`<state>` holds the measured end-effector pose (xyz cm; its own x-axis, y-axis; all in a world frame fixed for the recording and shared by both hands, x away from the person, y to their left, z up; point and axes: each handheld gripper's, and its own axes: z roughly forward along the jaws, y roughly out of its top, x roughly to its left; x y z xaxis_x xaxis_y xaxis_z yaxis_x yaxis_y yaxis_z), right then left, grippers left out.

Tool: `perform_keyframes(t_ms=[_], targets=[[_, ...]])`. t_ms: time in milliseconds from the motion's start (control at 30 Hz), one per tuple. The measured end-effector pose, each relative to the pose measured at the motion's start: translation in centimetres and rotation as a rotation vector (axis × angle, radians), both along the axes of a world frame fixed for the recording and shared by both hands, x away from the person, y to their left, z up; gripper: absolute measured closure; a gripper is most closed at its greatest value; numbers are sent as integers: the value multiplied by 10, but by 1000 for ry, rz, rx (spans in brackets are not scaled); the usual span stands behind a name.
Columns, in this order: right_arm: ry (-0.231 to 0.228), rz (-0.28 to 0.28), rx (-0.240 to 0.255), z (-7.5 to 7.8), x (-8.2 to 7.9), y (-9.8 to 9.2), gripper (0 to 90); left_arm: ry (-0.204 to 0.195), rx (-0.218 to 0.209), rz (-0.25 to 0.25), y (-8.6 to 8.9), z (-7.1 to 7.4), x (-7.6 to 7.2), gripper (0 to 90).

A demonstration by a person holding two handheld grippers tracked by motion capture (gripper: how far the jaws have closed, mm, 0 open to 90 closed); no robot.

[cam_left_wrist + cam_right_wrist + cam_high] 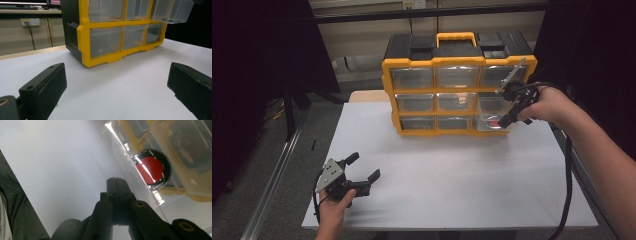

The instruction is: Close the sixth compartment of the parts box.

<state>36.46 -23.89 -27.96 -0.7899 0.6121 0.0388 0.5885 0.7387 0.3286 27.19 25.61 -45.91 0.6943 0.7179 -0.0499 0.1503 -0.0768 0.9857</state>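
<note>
White table (452, 175), yellow-framed organizer (457, 95) with clear drawers standing upright at the far edge, black carry-case back and yellow handle on top.

Right gripper (508, 120) is at the organizer's right column, low down. Its jaws are pressed together with nothing between them, as the right gripper view (117, 187) shows: the tips sit against the outer wall of a pulled-out clear drawer (140, 170). A closed tip makes a firm single point, so this looks like a nudge or a push on the drawer front rather than a grasp.

Inside that drawer lies a round red disc with a dark rim (152, 170), flat on the drawer floor, just beyond the jaw tips and separated from them by the plastic wall. In the high view it reads as a red patch (495, 120) behind the clear front.

From the left gripper view the same drawer (172, 11) sticks out past the frame, probably the middle row of the right column, though glare makes the row hard to fix.

Left gripper (362, 172) rests low on the near-left table, jaws spread wide and empty, aimed at the organizer; parked out of the way, ready to steady the case if it slides.
</note>
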Motion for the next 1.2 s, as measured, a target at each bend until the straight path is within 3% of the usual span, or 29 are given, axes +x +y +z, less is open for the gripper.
perform_keyframes(t_ms=[900,967,1100,1200], targets=[[-7,-31,-1,4,6,-8,900,-2,21,-11,-1,-1,2,26],[-8,-22,-4,4,6,-8,900,7,0,-11,-3,-1,1,26],[-15,-35,0,6,7,-8,900,-1,21,-11,-1,-1,2,26],[-14,-42,1,7,8,-7,900,4,10,-10,-2,-1,1,26]])
